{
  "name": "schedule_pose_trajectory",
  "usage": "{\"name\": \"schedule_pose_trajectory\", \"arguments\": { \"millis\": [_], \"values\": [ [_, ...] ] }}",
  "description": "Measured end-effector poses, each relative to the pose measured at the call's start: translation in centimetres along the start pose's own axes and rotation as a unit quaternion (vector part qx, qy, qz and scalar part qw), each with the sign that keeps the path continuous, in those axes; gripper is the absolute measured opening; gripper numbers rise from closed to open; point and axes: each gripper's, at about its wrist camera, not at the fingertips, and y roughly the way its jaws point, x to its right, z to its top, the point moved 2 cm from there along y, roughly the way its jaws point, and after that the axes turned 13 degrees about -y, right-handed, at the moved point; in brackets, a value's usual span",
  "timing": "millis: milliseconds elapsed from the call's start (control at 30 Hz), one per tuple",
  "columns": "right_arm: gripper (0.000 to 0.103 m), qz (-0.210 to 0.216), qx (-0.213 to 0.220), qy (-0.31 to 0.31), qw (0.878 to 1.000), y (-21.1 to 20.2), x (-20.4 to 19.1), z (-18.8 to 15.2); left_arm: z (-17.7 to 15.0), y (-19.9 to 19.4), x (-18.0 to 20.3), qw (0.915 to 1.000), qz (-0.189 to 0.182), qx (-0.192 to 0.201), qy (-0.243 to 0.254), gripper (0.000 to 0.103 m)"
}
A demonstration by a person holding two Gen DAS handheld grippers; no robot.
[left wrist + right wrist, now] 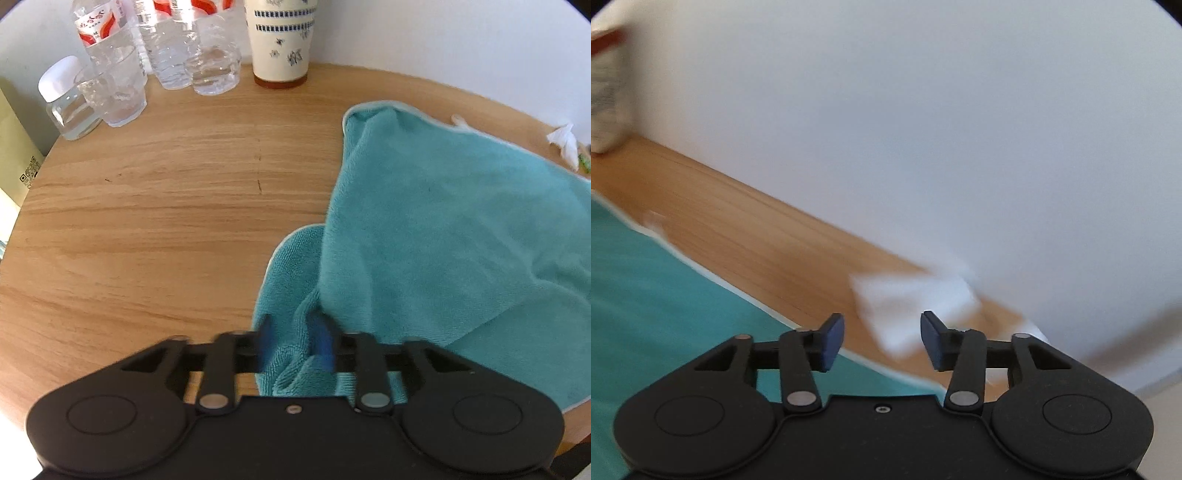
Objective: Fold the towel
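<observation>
A: Across the right half of the round pale-wood table (147,229) lies the teal terry towel with the pale grey hem (443,221), one layer already lapped over another, so I judge a first fold is partly made

B: And the left tool (295,347)?

A: Its blue pads are closed on a bunched near corner of the towel; cloth fills the gap between them. The blur there suggests it is moving

B: The right tool (882,341)?

A: Released, jaws apart with nothing between them. It hangs over the towel's far hem, pointed at the white wall (923,129), with a crumpled white tissue (908,299) on the table just beyond

B: So what does the next move call for?

A: My guess: the right tool must drop to a matching corner and pinch it, so both corners travel together; otherwise the fold will skew

B: Anything in the way?

A: Clear plastic water bottles with red labels (110,40), a small clear jar with a white cap (68,99) and a cream patterned cup (280,37) stand at the far rim, well apart from the towel
</observation>
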Motion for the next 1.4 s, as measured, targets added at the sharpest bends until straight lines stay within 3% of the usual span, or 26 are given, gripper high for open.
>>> {"name": "schedule_pose_trajectory", "arguments": {
  "millis": [33, 133, 300, 533, 633, 667, 700, 767, 833, 900, 1033, 1167, 1267, 1333, 1400],
  "values": [
    [0.052, 0.020, 0.009, -0.006, 1.000, 0.2, -0.6, 1.2, 0.1, 0.1, -0.4, 1.0000, -0.006, -0.003, -0.006, 0.034],
    [0.052, 0.147, 0.050, -0.053, 0.986, 0.3, -7.0, 7.6, 0.4, 0.5, -1.6, 0.9994, -0.024, -0.009, -0.022, 0.038],
    [0.052, 0.234, 0.066, -0.137, 0.960, 1.6, -15.5, 14.0, 1.3, 1.3, -2.8, 0.9983, -0.045, -0.016, -0.032, 0.038],
    [0.052, 0.261, 0.070, -0.203, 0.941, 4.6, -20.6, 18.5, 2.8, 1.7, -3.3, 0.9943, -0.076, -0.043, -0.060, 0.038],
    [0.051, 0.306, 0.050, -0.230, 0.922, 5.6, -21.4, 19.4, 3.1, 1.9, -3.0, 0.9924, -0.087, -0.065, -0.058, 0.037],
    [0.051, 0.314, 0.043, -0.241, 0.917, 5.8, -21.6, 19.5, 3.1, 1.9, -2.8, 0.9922, -0.089, -0.068, -0.056, 0.034],
    [0.051, 0.319, 0.036, -0.255, 0.912, 6.1, -21.8, 19.6, 3.0, 1.9, -2.7, 0.9920, -0.090, -0.071, -0.054, 0.021],
    [0.045, 0.322, 0.026, -0.277, 0.905, 6.5, -22.1, 19.6, 3.1, 2.2, -2.7, 0.9923, -0.081, -0.076, -0.056, 0.013],
    [0.020, 0.333, 0.007, -0.290, 0.897, 7.1, -22.2, 19.7, 3.3, 2.4, -2.7, 0.9913, -0.091, -0.075, -0.058, 0.013],
    [0.014, 0.358, -0.008, -0.274, 0.893, 7.4, -21.8, 20.0, 3.5, 2.3, -2.6, 0.9909, -0.093, -0.075, -0.061, 0.010],
    [0.011, 0.357, -0.001, -0.253, 0.899, 7.1, -20.8, 20.4, 3.7, 1.5, -2.4, 0.9940, -0.081, -0.050, -0.053, 0.008],
    [0.011, 0.372, 0.066, -0.181, 0.908, 4.7, -18.5, 21.3, 4.2, -1.1, -3.8, 0.9965, -0.055, 0.003, -0.063, 0.008],
    [0.011, 0.399, 0.148, -0.114, 0.898, 0.9, -15.2, 20.8, 3.9, -4.6, -4.8, 0.9952, -0.041, 0.049, -0.075, 0.008],
    [0.011, 0.409, 0.182, -0.078, 0.891, -0.7, -13.4, 19.7, 3.3, -7.0, -5.1, 0.9926, -0.045, 0.074, -0.084, 0.008],
    [0.011, 0.403, 0.189, -0.046, 0.894, -1.2, -11.9, 17.6, 2.6, -7.9, -5.3, 0.9919, -0.049, 0.078, -0.088, 0.008]
  ]
}}
